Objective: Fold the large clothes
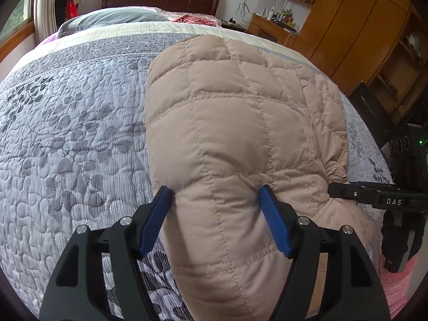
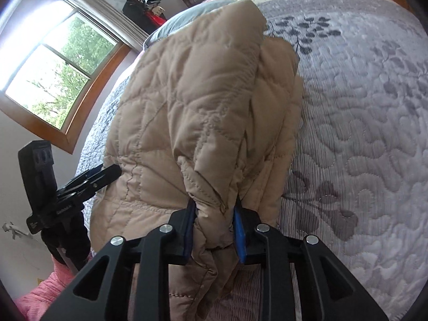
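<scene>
At the bottom of the left wrist view, the left gripper (image 1: 216, 200) has its blue pads pressed into a thick bulge of the beige quilted jacket (image 1: 240, 123), pinching it at the near hem. At the bottom centre of the right wrist view, the right gripper (image 2: 214, 227) pinches a bunched corner of the same jacket (image 2: 192, 107), the jaws nearly closed on gathered fabric near an elastic cuff.

The jacket lies in the middle of both frames, already doubled into a long narrow bundle on the grey leaf-patterned bedspread (image 1: 75, 139), its far end pointing toward the pillow (image 1: 112, 18) at the upper left of the left view.

The step appears to be carrying the near end over to the far end. To do it well, both grips should lift together and level, so the puffy layers do not slide apart. Keeping the two hands the same width apart as the bundle should stop it from twisting. The padding is springy, so the fold probably needs pressing flat after release.
</scene>
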Motion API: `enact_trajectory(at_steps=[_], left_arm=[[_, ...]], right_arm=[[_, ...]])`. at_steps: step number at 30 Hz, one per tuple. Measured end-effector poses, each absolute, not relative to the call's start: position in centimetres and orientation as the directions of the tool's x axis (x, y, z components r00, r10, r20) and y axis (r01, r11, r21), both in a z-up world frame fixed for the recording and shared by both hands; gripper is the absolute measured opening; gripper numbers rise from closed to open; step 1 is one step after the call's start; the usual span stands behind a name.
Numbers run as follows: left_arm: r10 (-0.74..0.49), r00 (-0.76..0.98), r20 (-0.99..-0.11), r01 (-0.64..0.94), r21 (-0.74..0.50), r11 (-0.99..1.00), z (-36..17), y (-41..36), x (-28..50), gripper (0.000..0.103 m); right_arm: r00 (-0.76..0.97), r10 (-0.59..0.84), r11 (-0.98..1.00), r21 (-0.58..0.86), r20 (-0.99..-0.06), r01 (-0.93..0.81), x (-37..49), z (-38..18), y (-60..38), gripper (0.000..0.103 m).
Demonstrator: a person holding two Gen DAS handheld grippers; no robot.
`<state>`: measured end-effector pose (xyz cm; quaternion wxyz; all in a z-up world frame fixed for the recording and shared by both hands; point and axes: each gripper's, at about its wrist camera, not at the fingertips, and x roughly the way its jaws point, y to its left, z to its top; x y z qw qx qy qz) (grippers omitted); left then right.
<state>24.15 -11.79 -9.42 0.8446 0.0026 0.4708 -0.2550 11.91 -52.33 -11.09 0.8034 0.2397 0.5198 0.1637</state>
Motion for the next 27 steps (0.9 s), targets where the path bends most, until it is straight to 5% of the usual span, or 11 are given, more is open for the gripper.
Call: enact_trajectory(at_steps=[6, 13, 20, 27], left_arm=[[-0.438, 0.408, -0.801, 0.433, -0.253, 0.865, -8.7, -11.2, 24.5, 0.069], [-0.514, 0.427, -0.744, 0.457, -0.313, 0.833, -4.1, -9.3, 21.1, 0.051], [-0.583, 0.345, -0.735, 0.54, -0.353, 0.764, -4.5, -11.1, 18.0, 0.032], [-0.532, 0.329, -0.78, 0.547, -0.301, 0.781, -8.4, -11.9, 18.3, 0.03]], right_arm=[[0.413, 0.485, 0.849, 0.528, -0.771, -0.011, 11.5, -9.8, -52.5, 0.038], [0.528, 0.363, 0.924, 0.372, -0.768, -0.094, 7.4, -2.7, -50.8, 0.041], [0.478, 0.421, 0.907, 0.374, -0.771, -0.196, 5.8, -2.9, -47.3, 0.029], [0.426, 0.43, 0.901, 0.41, -0.796, -0.143, 5.5, -7.0, -48.2, 0.019]])
